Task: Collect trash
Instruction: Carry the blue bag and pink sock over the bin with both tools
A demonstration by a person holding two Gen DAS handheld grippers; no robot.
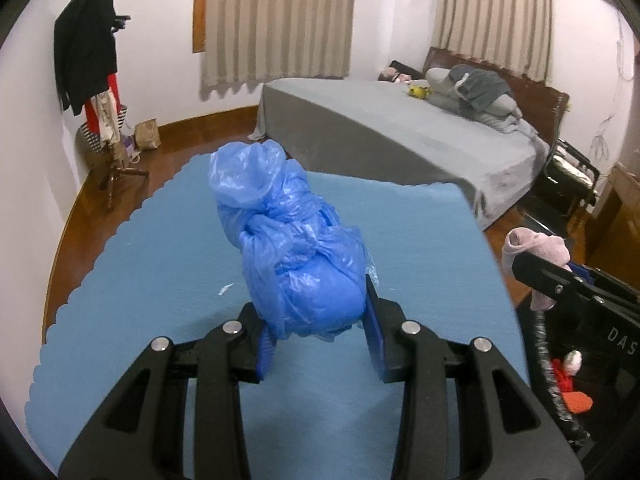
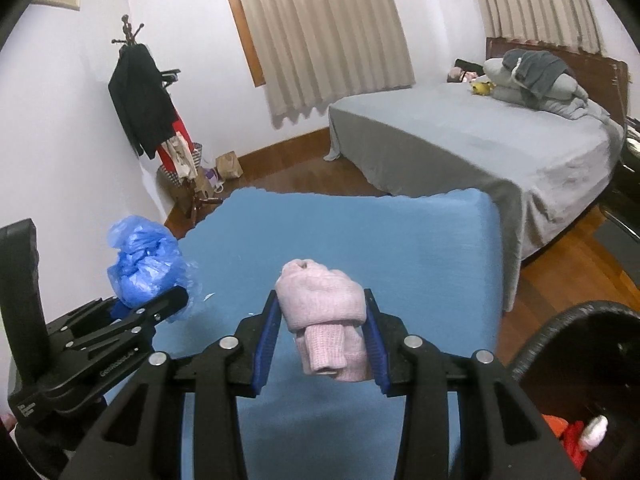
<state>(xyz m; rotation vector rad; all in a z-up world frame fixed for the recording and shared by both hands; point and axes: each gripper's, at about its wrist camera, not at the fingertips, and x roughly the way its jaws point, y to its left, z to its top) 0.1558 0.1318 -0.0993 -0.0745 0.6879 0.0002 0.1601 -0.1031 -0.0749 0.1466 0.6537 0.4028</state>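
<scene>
A knotted, crumpled blue plastic bag (image 1: pixel 296 248) stands up between the blue pads of my left gripper (image 1: pixel 320 328), which is shut on its lower part above the blue cloth-covered table (image 1: pixel 160 280). My right gripper (image 2: pixel 322 332) is shut on a rolled pink sock (image 2: pixel 324 312), also held above the table. From the right wrist view the bag (image 2: pixel 140 264) and the left gripper (image 2: pixel 132 312) show at the left. From the left wrist view the sock (image 1: pixel 536 252) and the right gripper (image 1: pixel 560 284) show at the right.
A black bin (image 2: pixel 576 328) with red and white items inside sits at the lower right, beside the table (image 2: pixel 360 232). Beyond the table are a grey bed (image 1: pixel 400 136), a coat rack (image 1: pixel 92 60) with clothes, a paper bag (image 1: pixel 148 134) on the wooden floor, and curtained windows.
</scene>
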